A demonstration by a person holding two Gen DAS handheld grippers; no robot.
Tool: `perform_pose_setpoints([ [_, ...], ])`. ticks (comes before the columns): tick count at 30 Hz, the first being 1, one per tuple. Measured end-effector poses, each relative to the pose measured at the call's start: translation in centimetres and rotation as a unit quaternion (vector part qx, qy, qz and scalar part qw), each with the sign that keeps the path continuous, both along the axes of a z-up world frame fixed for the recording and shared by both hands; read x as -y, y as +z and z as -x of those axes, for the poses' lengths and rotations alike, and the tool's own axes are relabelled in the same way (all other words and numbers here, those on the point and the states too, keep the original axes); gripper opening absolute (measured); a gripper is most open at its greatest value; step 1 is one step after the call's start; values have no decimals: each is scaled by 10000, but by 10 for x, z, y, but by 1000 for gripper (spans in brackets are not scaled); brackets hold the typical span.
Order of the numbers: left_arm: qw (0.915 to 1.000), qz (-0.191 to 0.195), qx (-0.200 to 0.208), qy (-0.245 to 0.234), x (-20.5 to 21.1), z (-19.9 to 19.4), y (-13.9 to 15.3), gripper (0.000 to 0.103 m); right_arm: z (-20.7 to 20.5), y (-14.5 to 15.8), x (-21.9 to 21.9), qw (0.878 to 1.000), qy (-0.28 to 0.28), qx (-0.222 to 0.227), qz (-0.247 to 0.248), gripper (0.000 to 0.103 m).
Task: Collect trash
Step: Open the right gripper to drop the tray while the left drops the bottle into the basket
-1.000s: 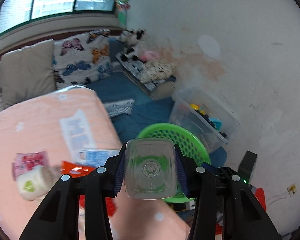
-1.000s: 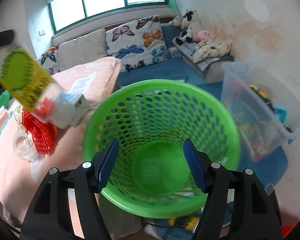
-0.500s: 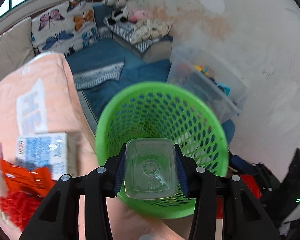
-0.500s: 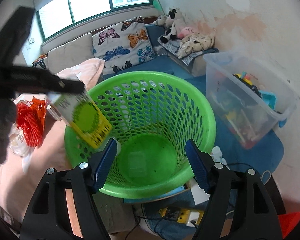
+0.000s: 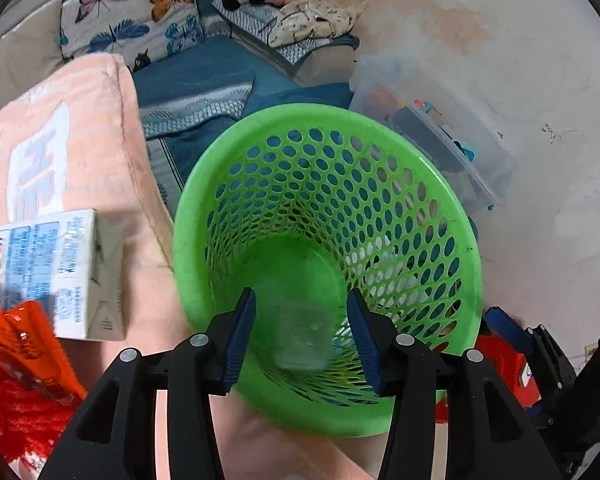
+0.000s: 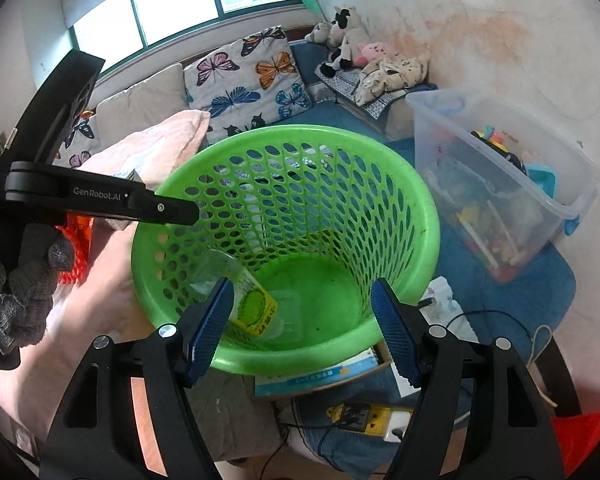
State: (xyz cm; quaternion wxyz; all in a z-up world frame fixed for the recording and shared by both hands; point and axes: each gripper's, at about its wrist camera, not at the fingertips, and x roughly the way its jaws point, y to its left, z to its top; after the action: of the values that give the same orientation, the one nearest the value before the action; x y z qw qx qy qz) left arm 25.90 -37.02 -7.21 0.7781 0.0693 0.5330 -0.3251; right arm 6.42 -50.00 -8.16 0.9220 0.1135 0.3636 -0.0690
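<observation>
A green perforated basket [image 5: 428, 172] [image 6: 428, 204] stands beside the pink-covered surface [image 5: 96, 128]. A clear plastic bottle with a yellow-green label [image 6: 252, 304] is inside it, blurred, above the bottom; it shows as a blurred clear shape in the left wrist view [image 5: 300, 336]. My left gripper [image 5: 302, 336] is open and empty over the basket's near rim; it shows at the left of the right wrist view [image 6: 100, 200]. My right gripper [image 6: 304, 328] is open and empty, over the basket's near side.
A white and blue carton [image 5: 52, 272], an orange wrapper [image 5: 32, 344] and red netting [image 5: 20, 412] lie on the pink surface. A clear bin of toys [image 6: 500, 184] stands to the right. A power strip [image 6: 364, 416] and cables lie on the floor below the basket.
My left gripper carried the clear bottle over the basket, opened and let it go. The bottle now drops inside the basket. My right gripper stayed open over the basket.
</observation>
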Motion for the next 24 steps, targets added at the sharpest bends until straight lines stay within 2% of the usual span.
perform_pose_setpoints([
  [8,9991,290,295,97,-29,23,31,46,14,13,-15,9999,53,98,24,72],
  [15,9958,593,639,293,-78,51,61,47,21,25,-42,9995,256,177,63,72],
  [24,9866,708,1010,1072,-173,73,76,51,18,34,-86,9976,647,251,-9,75],
])
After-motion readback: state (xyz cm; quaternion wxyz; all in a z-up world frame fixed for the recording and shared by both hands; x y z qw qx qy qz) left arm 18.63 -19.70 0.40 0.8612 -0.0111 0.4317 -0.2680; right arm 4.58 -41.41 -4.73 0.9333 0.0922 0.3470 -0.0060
